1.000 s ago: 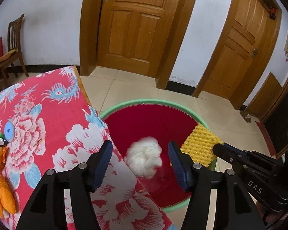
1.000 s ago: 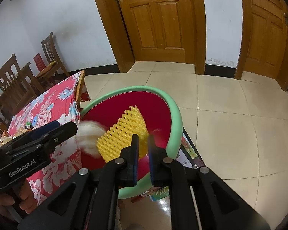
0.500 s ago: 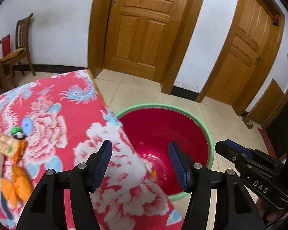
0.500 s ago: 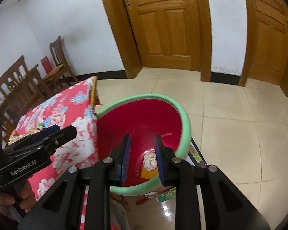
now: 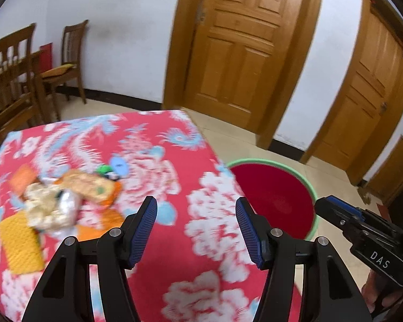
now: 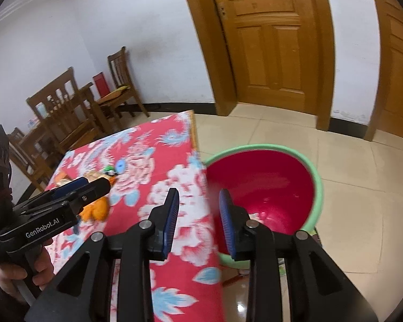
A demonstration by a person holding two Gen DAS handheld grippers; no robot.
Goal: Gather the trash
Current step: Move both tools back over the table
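Observation:
A red basin with a green rim stands on the floor by the table's right edge. A pile of trash lies on the red flowered tablecloth: crumpled wrappers, a yellow foam net, orange scraps. It shows partly in the right wrist view, behind the left gripper. My left gripper is open and empty over the table. My right gripper is open and empty over the table's right edge, beside the basin.
A small green and blue toy lies behind the pile. Wooden chairs stand at the far left. Two wooden doors close the back wall. The tiled floor lies right of the basin.
Both grippers swung left, away from the basin and over the table. The white wad and yellow net dropped into the basin. The right gripper opened wider.

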